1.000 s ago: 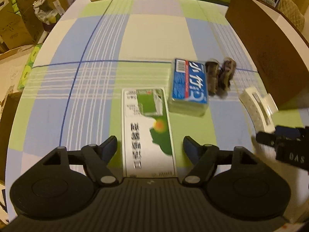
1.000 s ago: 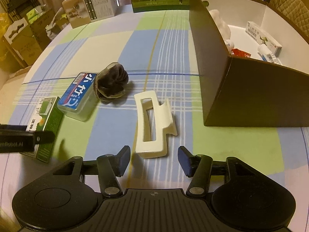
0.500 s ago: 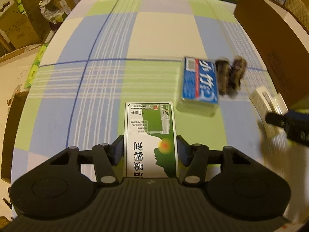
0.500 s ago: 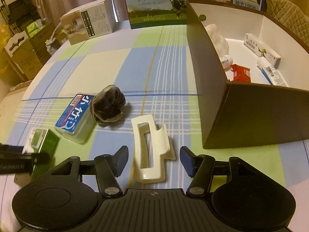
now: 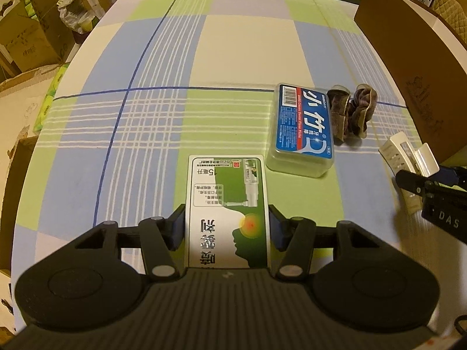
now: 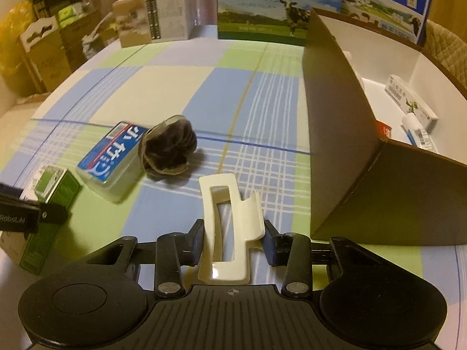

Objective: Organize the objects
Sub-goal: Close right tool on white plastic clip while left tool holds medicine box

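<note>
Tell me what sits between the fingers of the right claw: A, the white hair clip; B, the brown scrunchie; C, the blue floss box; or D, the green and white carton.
A: in the right wrist view the white hair clip lies between the fingers of the right claw, while the floss box and scrunchie lie farther off on the table.

The checked tablecloth (image 5: 239, 58) lies wide open ahead and to the left of the left gripper (image 5: 227, 227), nothing on it until the cartons at the far edge. To its right, the blue floss case (image 5: 302, 125) and brown scrunchie (image 5: 354, 110) sit touching, crowding that lane. For the right gripper (image 6: 232, 243), the tall brown box wall (image 6: 335, 134) blocks the right side close by; straight ahead is bare cloth, scrunchie off left.
</note>
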A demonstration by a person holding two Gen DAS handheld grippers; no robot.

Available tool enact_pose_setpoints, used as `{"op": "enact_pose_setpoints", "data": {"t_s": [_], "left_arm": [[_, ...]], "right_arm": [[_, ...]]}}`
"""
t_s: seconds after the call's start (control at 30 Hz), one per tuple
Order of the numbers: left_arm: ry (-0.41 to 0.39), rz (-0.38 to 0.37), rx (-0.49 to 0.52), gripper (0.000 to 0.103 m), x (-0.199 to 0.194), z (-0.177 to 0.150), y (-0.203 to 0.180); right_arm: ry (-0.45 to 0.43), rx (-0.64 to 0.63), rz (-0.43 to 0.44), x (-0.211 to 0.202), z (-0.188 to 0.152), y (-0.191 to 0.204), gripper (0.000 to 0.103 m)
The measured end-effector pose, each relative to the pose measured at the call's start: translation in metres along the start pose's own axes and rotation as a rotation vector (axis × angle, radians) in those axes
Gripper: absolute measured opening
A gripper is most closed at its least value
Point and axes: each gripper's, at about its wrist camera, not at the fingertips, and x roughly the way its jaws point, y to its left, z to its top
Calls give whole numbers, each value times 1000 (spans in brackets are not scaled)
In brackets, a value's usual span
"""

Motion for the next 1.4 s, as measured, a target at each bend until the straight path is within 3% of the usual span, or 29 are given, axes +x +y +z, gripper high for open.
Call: {"op": "enact_pose_setpoints", "data": {"t_s": [0.63,0.87,1.4], "left_arm": [[-14,14,39,51,2,1,-5],[-9,16,49,51,0,-1,-6],[-79,-27,11,51,-35,-5,-2]], "right_arm": [[33,-25,20,-3,-1,6,37],[46,-3,66,-5,0,6,37],[16,19,134,-29,5,7,37]]}}
